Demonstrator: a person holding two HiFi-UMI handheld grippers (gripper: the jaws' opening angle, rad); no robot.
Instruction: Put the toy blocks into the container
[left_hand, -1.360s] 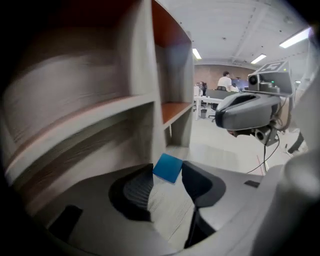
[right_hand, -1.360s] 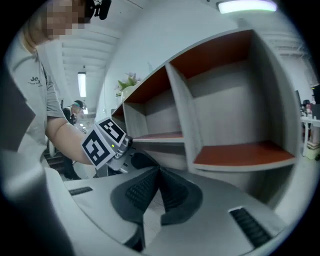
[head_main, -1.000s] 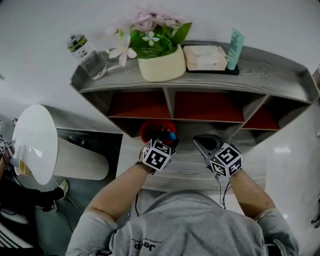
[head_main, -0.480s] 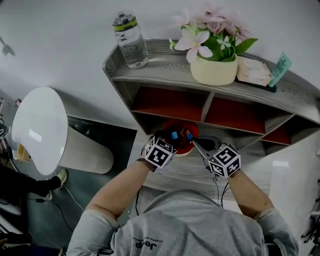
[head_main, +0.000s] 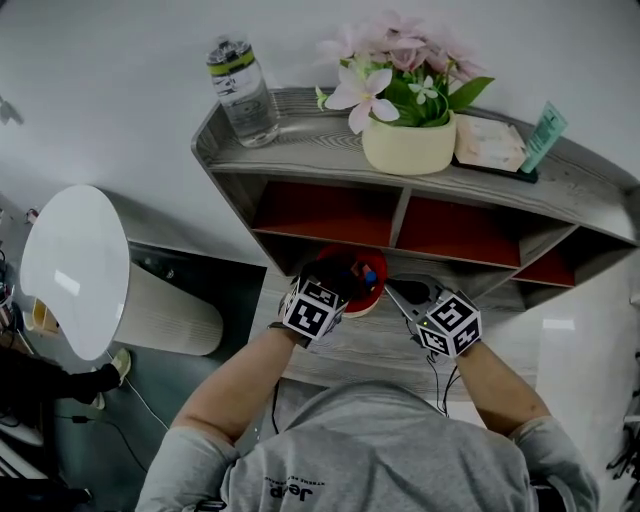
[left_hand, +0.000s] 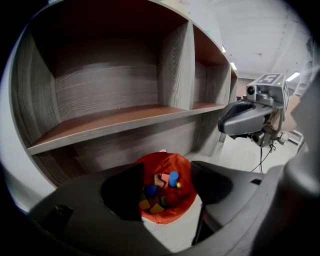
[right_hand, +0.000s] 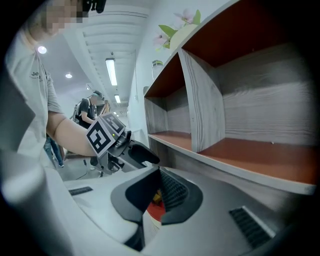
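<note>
The left gripper (left_hand: 167, 187) hangs above the red container (left_hand: 165, 161) on the counter (head_main: 370, 340), its jaws just opened wide with nothing between them. Toy blocks (left_hand: 173, 178) lie heaped inside. The right gripper (right_hand: 159, 175), jaws drawn together and empty, sits at the container's 3 o'clock. A drop looks complete; the next move is likely to lift clear and look for any block left out, though none shows.

One red container (left_hand: 169, 160) is sitting on the shelf unit (head_main: 310, 152), and it is holding at least six toy blocks (left_hand: 173, 178); the pile is keeping the exact number from being told. On its top, one water bottle (head_main: 238, 80), one flowerpot (head_main: 408, 147), one flat packet (head_main: 490, 143) and one green tube (head_main: 546, 125) are resting. Three red-backed compartments (head_main: 325, 212) are showing under that top.
</note>
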